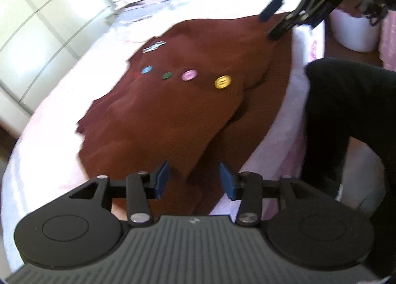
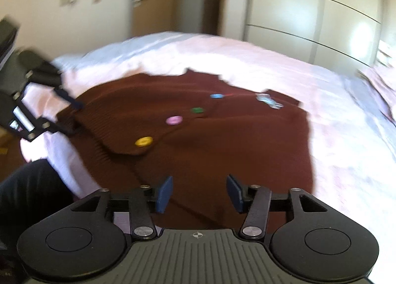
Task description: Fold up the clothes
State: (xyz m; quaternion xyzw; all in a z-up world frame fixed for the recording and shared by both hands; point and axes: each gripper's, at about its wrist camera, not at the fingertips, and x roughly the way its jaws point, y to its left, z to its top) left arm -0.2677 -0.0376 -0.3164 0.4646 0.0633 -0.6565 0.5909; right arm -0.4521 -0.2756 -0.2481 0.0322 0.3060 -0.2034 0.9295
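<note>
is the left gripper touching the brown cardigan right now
Cannot tell. In the left wrist view the left gripper stands open over the brown cardigan hem; no view shows contact or gap plainly.

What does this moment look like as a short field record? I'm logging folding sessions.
garment: brown cardigan, lying spread on the bed, one front flap turned over
buttons: coloured buttons in a row down the front
surface: pink bedsheet
left gripper: open, over the cardigan's edge, holding nothing
right gripper: open, over the cardigan, holding nothing
</note>
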